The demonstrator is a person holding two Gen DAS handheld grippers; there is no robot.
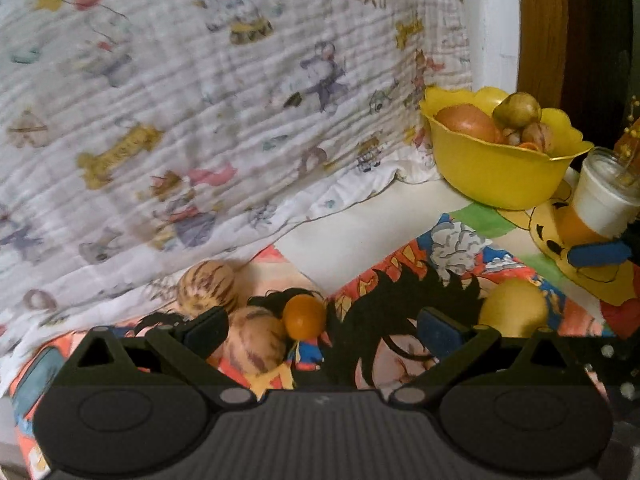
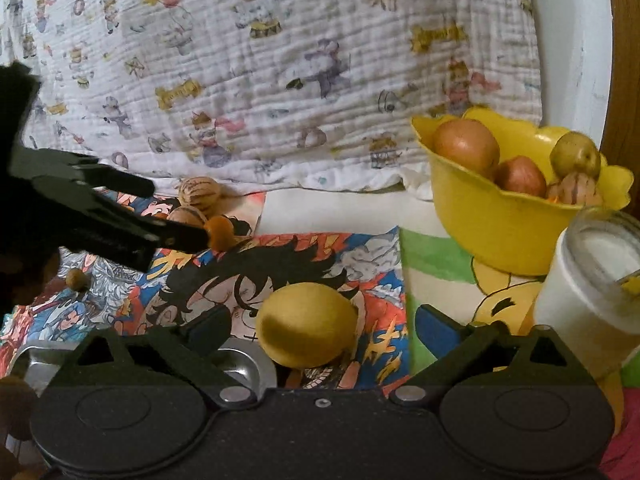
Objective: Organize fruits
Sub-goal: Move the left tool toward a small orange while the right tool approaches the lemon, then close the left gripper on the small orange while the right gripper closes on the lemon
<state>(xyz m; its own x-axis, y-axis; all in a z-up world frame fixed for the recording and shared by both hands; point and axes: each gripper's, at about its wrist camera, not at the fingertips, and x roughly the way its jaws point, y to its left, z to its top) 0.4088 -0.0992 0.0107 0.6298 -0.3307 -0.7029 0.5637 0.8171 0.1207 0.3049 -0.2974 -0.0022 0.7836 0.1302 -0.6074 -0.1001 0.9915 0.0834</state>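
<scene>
My left gripper point(image 1: 324, 332) is open low over the comic-print cloth. A striped tan fruit point(image 1: 256, 340) and a small orange fruit point(image 1: 304, 316) lie between its fingers, and a second striped fruit point(image 1: 206, 288) sits just beyond. My right gripper point(image 2: 324, 330) is open too, with a yellow lemon-like fruit point(image 2: 306, 324) lying between its fingers, untouched by the pads. In the right wrist view the left gripper point(image 2: 178, 212) reaches in from the left at the striped fruits point(image 2: 198, 194) and the orange fruit point(image 2: 220, 232). A yellow bowl point(image 2: 500, 240) at the right holds several fruits.
A white cup point(image 2: 592, 280) stands close to my right gripper's right finger, in front of the bowl. A metal tray point(image 2: 240, 364) lies at the lower left, and a small brown fruit point(image 2: 76, 279) rests on the cloth. A printed white blanket point(image 1: 200, 100) rises behind everything.
</scene>
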